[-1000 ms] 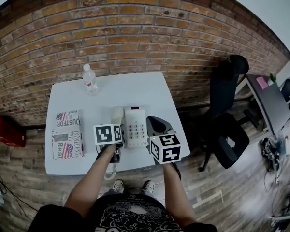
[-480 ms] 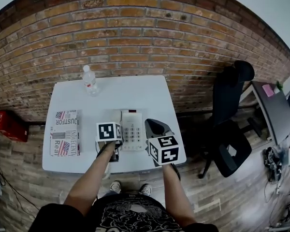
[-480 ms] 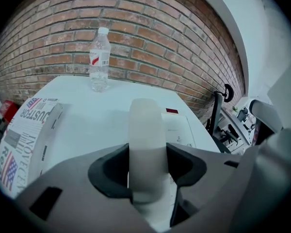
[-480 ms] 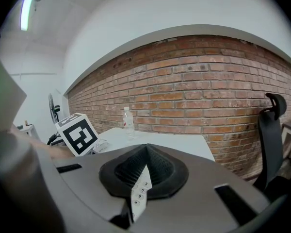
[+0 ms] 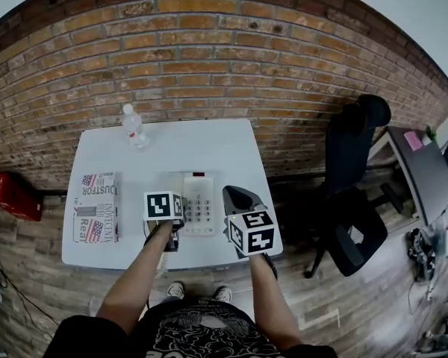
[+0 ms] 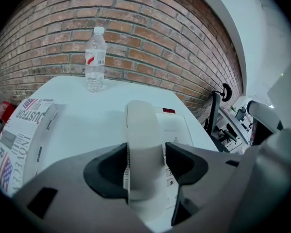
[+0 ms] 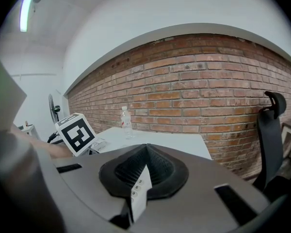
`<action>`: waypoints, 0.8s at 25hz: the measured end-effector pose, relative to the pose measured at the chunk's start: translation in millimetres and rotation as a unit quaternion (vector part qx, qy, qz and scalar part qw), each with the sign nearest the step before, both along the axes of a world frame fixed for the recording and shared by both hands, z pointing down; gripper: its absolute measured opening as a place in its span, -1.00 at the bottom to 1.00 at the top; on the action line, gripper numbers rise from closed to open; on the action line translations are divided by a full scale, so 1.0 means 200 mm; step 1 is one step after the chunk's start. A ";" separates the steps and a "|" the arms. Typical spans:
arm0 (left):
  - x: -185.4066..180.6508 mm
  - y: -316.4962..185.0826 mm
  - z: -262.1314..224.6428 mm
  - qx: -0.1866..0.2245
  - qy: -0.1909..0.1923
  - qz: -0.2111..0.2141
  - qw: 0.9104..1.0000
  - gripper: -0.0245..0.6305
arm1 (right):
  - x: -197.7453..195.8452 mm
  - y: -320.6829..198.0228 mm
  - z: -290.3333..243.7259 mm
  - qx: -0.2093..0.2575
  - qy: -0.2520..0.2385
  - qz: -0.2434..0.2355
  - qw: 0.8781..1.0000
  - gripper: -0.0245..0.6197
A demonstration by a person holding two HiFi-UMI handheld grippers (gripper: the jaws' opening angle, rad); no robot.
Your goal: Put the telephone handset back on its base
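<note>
Opening up, the left gripper (image 6: 145, 152) has the cream plastic telephone handset (image 6: 143, 125) between its pads, lying along the left side of the white keypad base (image 6: 178, 128) nr the white tabletop's (image 5: 209, 140) front edge, right gripper (image 7: 144, 159) closed & idle: a pad snagging on pull-back could drag it off-cradle.

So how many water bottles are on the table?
1. The water bottle stands upright near the table's far left corner, by the brick wall. No other shows in any view, so none seems hidden.

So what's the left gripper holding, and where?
Nothing gripped: the left gripper has its jaws opening around the near end of the handset, which rests on its base.
</note>
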State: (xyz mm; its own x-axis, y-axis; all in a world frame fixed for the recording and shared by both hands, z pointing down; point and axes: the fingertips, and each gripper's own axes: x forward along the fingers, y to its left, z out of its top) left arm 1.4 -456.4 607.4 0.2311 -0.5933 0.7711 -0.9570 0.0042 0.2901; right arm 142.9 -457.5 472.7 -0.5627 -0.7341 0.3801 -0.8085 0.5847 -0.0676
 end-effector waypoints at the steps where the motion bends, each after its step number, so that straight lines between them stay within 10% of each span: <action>1: 0.00 0.00 0.00 0.002 0.003 0.002 1.000 -0.19 | 0.00 0.00 0.00 0.000 0.000 -0.001 1.000 -0.93; 13: -0.11 -0.06 -0.34 0.108 0.008 -0.003 0.994 -0.19 | -0.04 0.01 -0.05 0.008 -0.006 -0.007 1.000 -0.93; 20: -0.20 -0.08 -0.72 0.227 -0.002 0.018 0.974 -0.23 | -0.10 0.02 -0.17 0.032 -0.011 -0.016 0.999 -0.93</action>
